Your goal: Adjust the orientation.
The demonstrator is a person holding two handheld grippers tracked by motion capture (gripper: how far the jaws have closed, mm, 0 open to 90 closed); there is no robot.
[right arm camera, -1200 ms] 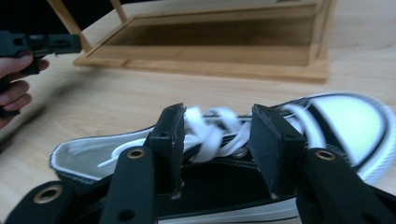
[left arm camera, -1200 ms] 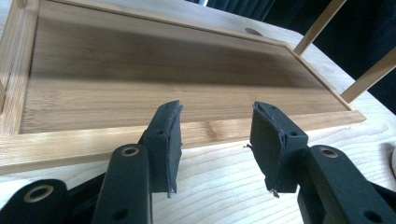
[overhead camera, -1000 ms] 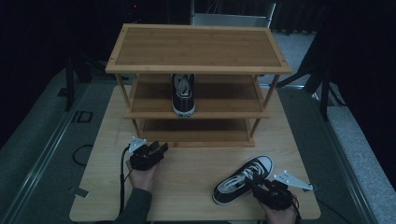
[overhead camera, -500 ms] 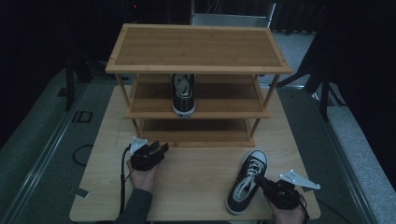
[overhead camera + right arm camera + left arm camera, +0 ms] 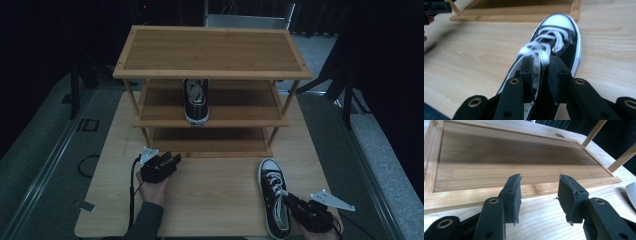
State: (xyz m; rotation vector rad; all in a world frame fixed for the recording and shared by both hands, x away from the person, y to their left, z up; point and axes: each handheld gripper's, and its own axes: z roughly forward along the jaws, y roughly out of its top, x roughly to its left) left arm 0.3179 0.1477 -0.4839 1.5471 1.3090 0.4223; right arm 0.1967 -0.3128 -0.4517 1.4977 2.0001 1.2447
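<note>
A black sneaker with white laces and toe cap (image 5: pixel 274 192) lies on the table at the front right, toe toward the wooden shoe rack (image 5: pixel 212 75). My right gripper (image 5: pixel 294 204) is shut on this sneaker's side wall near the heel (image 5: pixel 540 72); one jaw is inside the shoe, the other outside. A matching sneaker (image 5: pixel 196 100) stands on the rack's middle shelf, toe toward me. My left gripper (image 5: pixel 169 161) rests open on the table at the front left, just before the rack's bottom shelf (image 5: pixel 524 167), with nothing between its fingers (image 5: pixel 511 195).
The rack stands at the back half of the light wooden table (image 5: pixel 215 195). Its top shelf is bare. Dark floor and a grey ledge (image 5: pixel 380 150) surround the table. A cable (image 5: pixel 132 190) trails from the left gripper.
The right gripper has swung the sneaker from a diagonal lie to point straight at the rack and drawn it toward the front edge. The left gripper has stayed put.
</note>
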